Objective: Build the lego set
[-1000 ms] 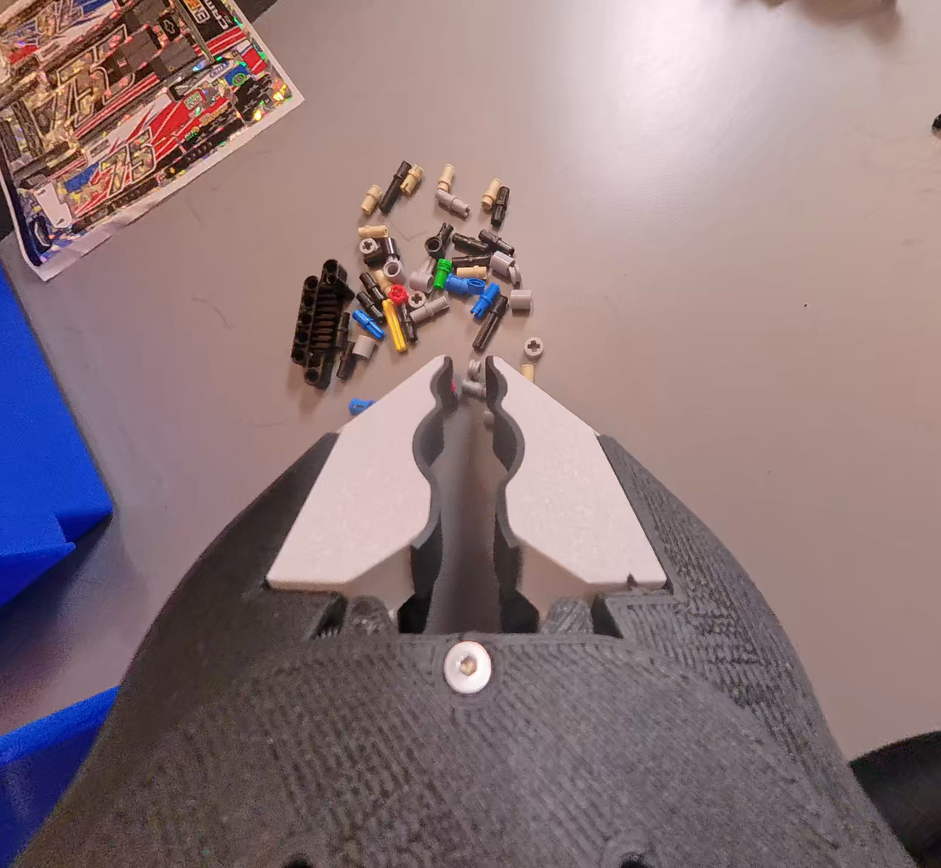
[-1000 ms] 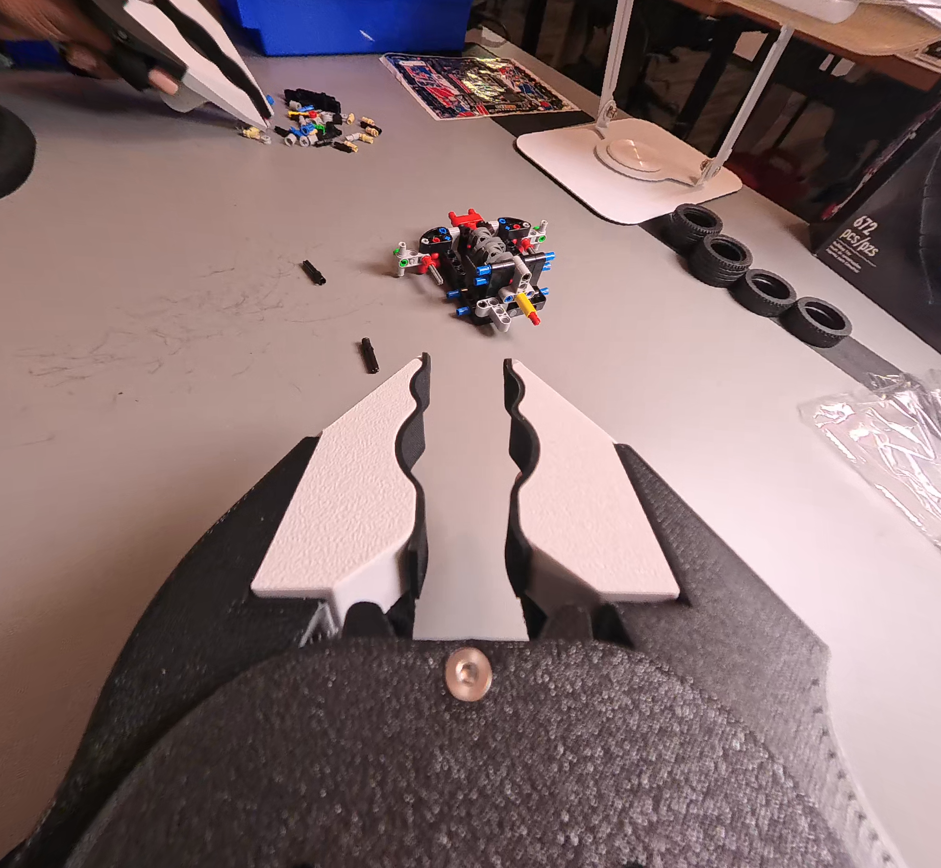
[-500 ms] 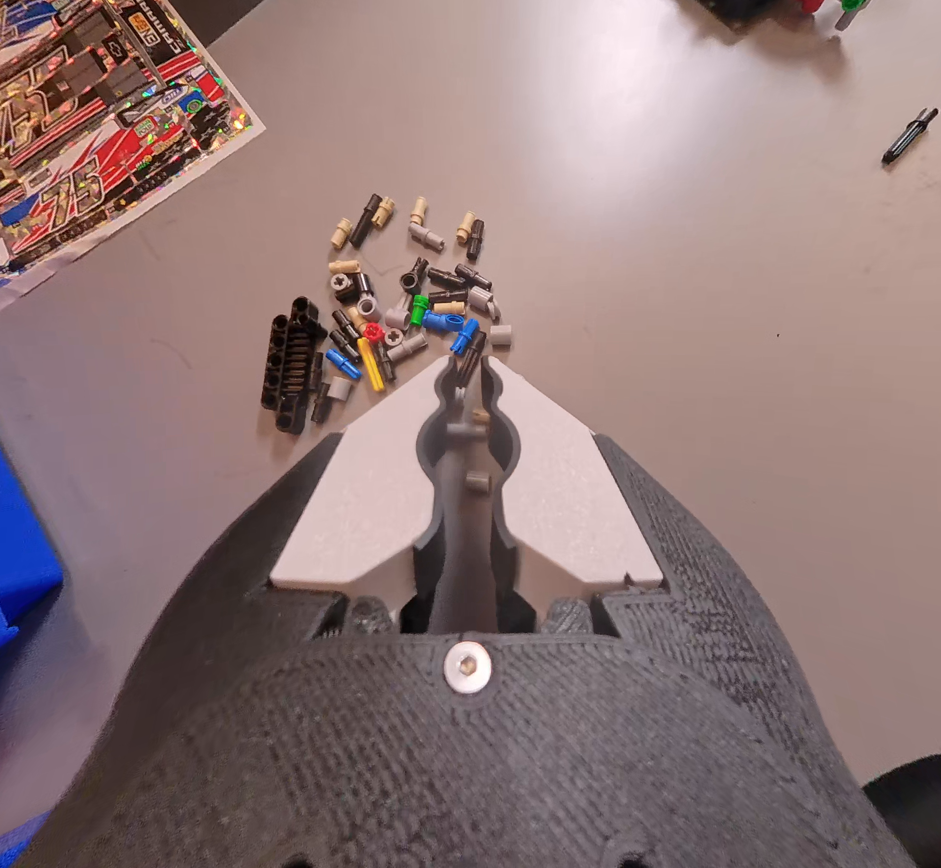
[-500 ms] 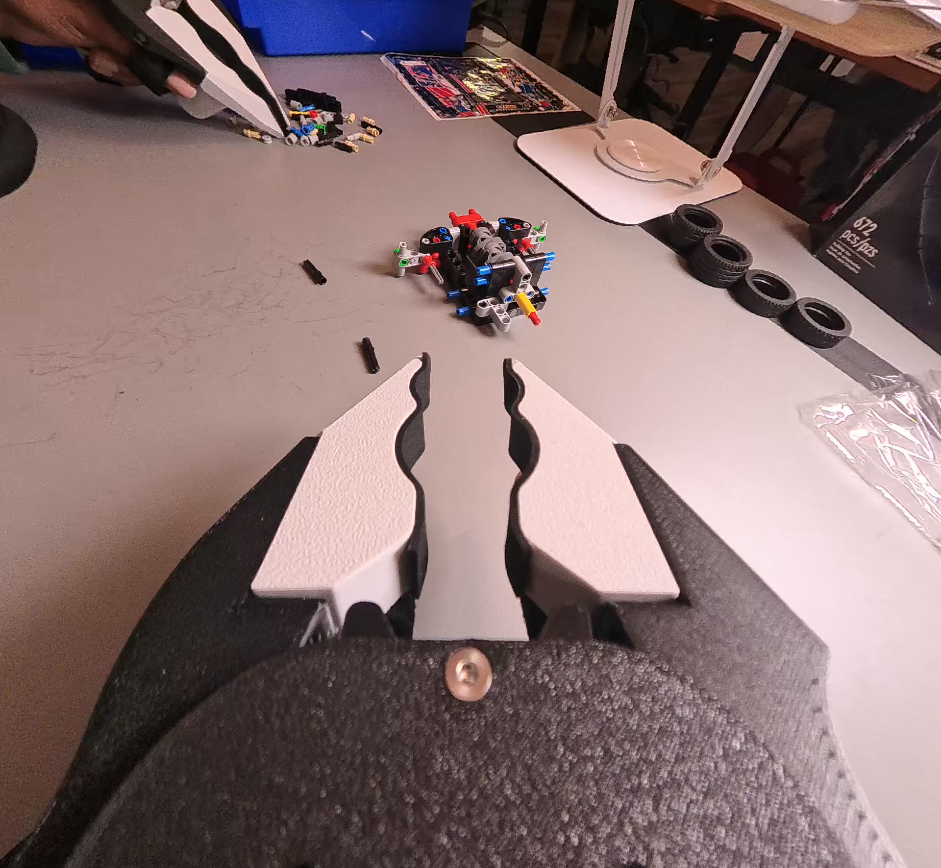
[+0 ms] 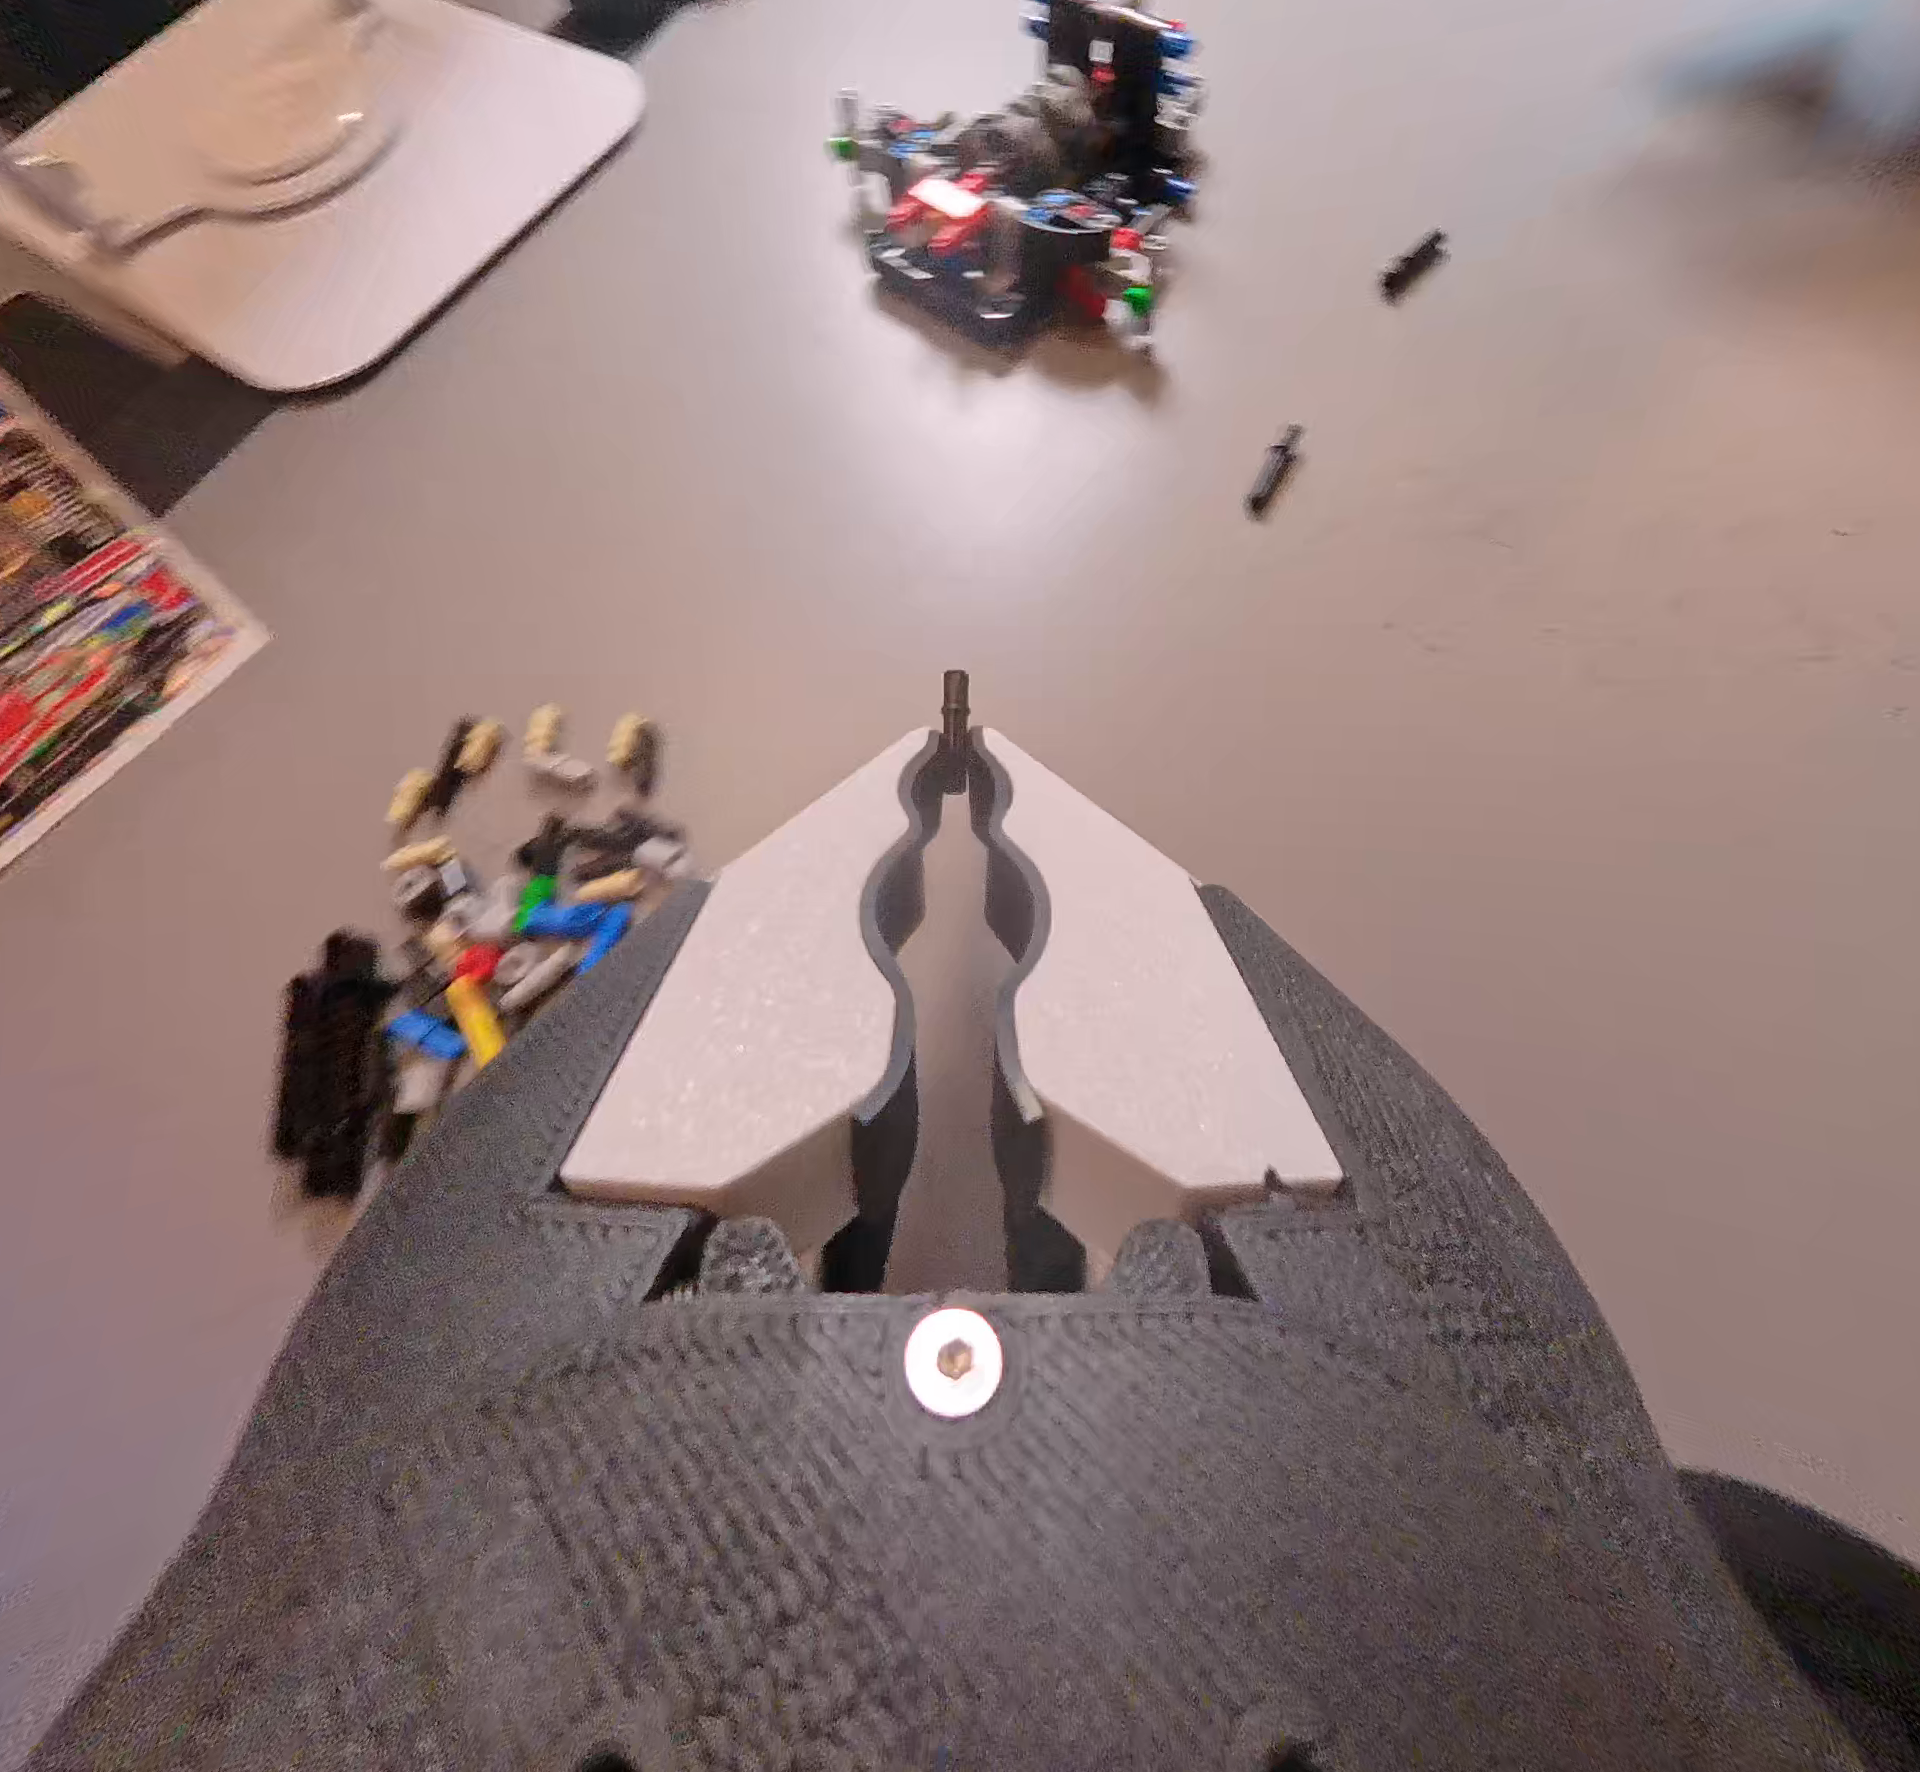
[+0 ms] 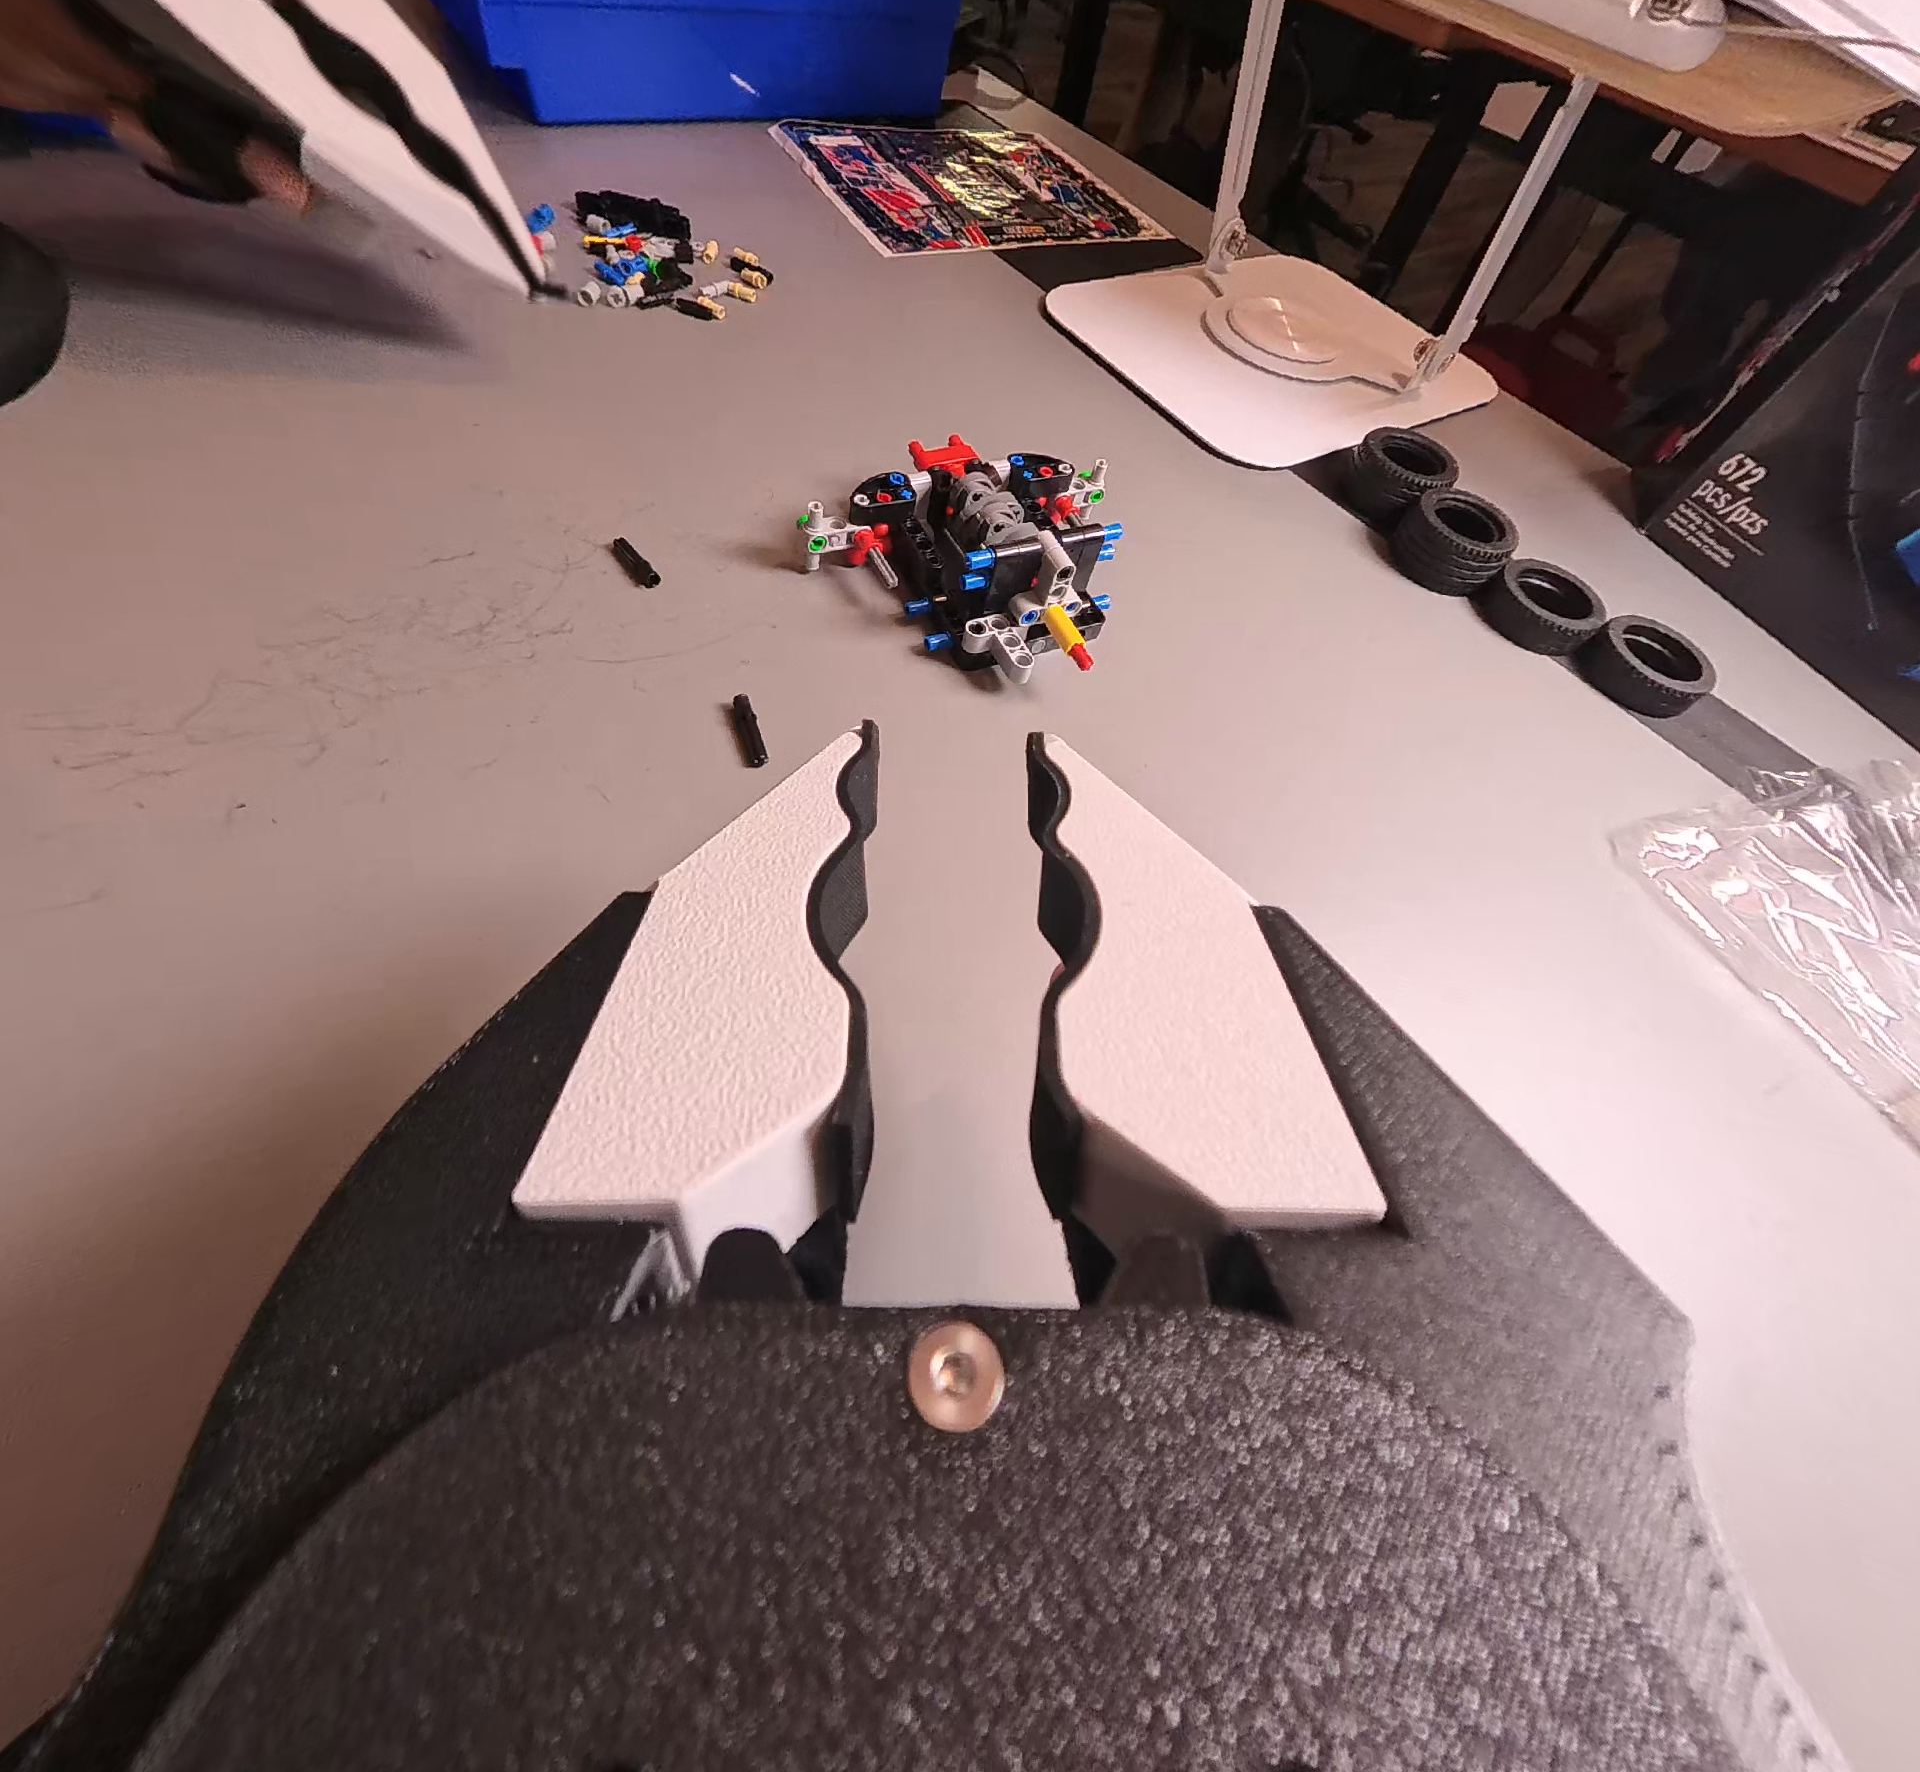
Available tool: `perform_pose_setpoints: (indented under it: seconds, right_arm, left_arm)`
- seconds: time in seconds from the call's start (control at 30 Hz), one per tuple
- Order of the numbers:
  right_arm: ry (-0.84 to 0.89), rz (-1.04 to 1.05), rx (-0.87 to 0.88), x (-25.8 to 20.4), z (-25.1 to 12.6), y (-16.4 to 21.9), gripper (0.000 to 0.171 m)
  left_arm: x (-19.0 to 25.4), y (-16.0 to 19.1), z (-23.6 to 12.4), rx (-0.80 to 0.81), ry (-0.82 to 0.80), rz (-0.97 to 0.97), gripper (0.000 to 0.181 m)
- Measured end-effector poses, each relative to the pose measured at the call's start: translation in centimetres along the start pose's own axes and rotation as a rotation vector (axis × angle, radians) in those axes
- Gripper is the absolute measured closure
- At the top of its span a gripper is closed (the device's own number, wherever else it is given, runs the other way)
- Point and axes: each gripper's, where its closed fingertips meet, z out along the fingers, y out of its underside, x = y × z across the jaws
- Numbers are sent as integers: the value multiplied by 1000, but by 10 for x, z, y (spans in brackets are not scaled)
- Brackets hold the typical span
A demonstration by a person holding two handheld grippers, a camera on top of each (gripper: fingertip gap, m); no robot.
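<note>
Only left tool (image 5: 954, 756) grips black pin (image 5: 954, 696) (right tool (image 6: 951, 735) agape).

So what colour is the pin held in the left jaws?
Black pin; clearest in the left wrist view.

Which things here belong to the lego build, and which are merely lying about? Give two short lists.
Belonging: pin pinched in the left gripper; parts pile; part-built model; two loose pins; four tyres; sticker sheet; open right gripper.

Lying about: blue bin; white stand; plastic bag; box.
</note>
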Motion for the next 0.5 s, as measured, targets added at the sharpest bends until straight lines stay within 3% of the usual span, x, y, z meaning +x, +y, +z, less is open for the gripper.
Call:
perform_pose_setpoints:
  seconds: [0.03,0.27,0.5]
  right_arm:
    - [6,-3,1,1,-1,-1,145]
    - [83,28,79,19,-19,-12,142]
    - [114,39,98,26,-25,-11,142]
  left_arm:
    - [12,-2,9,-12,19,34,180]
    - [47,-13,44,-42,72,145,179]
    - [51,-16,43,0,96,147,165]
